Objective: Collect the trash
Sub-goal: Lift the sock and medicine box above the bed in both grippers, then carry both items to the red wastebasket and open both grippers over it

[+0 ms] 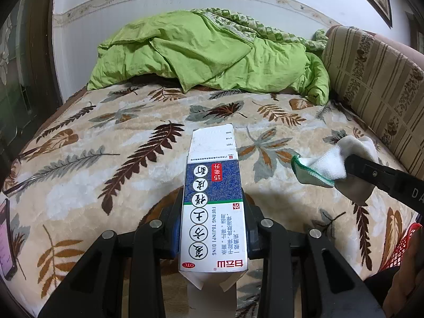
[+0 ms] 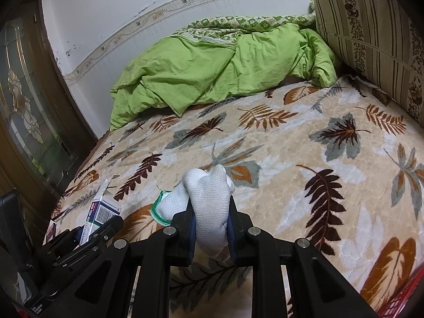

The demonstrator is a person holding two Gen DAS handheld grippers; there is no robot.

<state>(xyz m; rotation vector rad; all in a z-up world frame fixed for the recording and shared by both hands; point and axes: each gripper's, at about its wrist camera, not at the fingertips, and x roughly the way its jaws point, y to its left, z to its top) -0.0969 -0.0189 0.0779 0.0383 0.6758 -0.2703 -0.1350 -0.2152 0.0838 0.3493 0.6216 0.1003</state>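
My left gripper [image 1: 213, 228] is shut on a long medicine box [image 1: 213, 206], white and blue with Chinese print, held lengthwise above the bed. Its far flap stands open. My right gripper [image 2: 212, 222] is shut on a bunched white glove [image 2: 209, 198] with a green cuff edge. In the left wrist view the glove [image 1: 326, 164] hangs to the right of the box, clamped by the right gripper's black fingers [image 1: 371, 171]. In the right wrist view the box [image 2: 102, 209] shows at lower left in the left gripper.
A leaf-patterned blanket [image 1: 106, 143] covers the bed. A crumpled green quilt [image 1: 206, 50] lies at the far end, with a striped cushion [image 1: 376, 79] on the right. A phone [image 1: 6, 238] lies at the left edge. A red basket [image 1: 400, 249] stands at the lower right.
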